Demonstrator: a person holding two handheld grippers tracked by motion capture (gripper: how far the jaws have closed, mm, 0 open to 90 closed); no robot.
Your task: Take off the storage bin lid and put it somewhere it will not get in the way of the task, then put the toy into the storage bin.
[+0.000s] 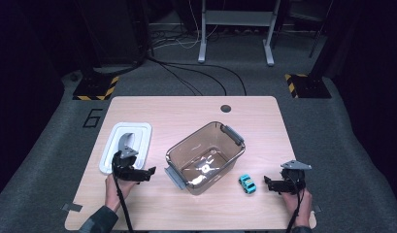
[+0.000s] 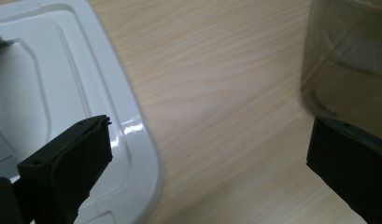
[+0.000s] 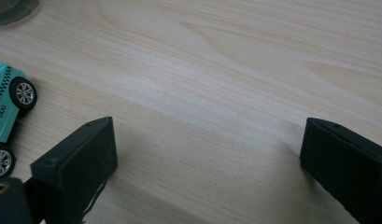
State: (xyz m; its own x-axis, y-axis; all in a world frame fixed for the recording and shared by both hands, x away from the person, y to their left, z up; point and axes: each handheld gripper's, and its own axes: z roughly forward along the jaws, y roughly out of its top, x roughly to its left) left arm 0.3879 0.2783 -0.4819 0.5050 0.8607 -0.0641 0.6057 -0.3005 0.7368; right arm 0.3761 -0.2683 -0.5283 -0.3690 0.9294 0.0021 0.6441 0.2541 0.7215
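Note:
A small teal toy taxi (image 1: 247, 183) stands on the wooden table, just right of a clear brownish plastic bin (image 1: 206, 158). My right gripper (image 1: 267, 182) lies low to the right of the taxi, open, jaws pointing left toward it. In the right gripper view the taxi (image 3: 6, 116) sits left of the left jaw, and bare wood lies between the fingers of the right gripper (image 3: 207, 144). My left gripper (image 1: 151, 171) is open between a white lid (image 1: 125, 145) and the bin. In the left gripper view the left gripper (image 2: 209, 144) has the lid (image 2: 62, 93) at left and the bin (image 2: 352, 51) at right.
The bin has grey handles at both ends, and inside it I see only glare. A dark round hole (image 1: 226, 108) marks the table's far edge. Stands and cables cover the dark floor beyond. Open wood lies along the front edge between my hands.

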